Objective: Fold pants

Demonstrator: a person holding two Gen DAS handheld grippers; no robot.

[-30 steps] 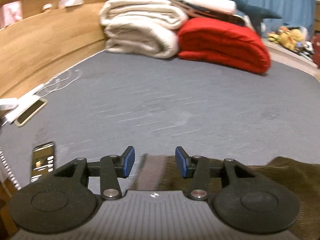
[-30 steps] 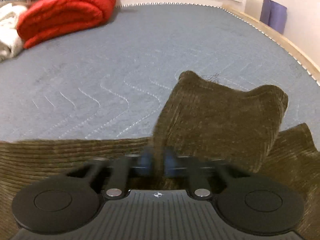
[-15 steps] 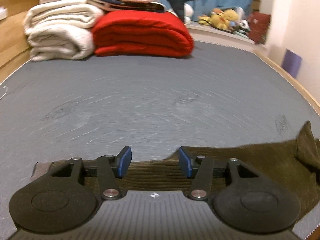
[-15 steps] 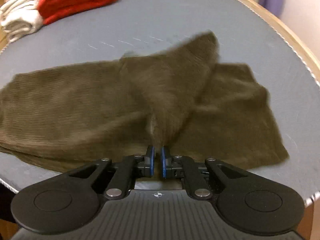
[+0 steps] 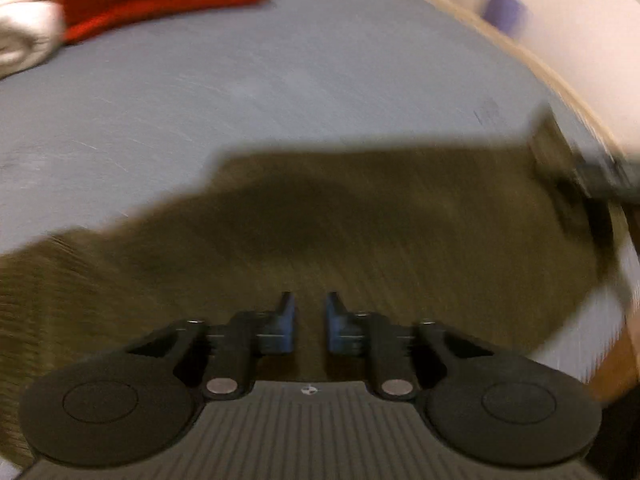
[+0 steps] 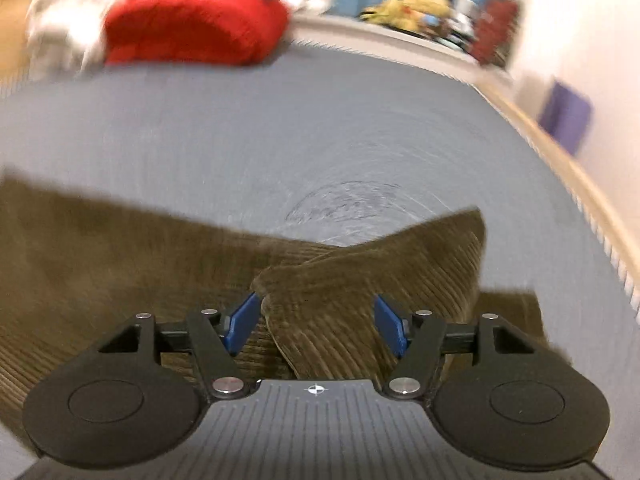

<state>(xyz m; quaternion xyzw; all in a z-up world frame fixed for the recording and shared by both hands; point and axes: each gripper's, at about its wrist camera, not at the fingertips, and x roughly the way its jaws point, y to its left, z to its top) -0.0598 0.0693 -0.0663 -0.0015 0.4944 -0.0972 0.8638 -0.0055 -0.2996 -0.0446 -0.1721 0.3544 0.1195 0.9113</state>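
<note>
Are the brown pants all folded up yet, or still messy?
Still messy. The pants lie spread across the bed, with one corner flopped over loosely.

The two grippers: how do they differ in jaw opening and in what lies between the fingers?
The left gripper has just been closing, with a narrow gap over flat pants. The right gripper has just been opening; its jaws stand wide around a raised fold of the fabric without pressing it. Both have blue pads and point down at the olive corduroy.
</note>
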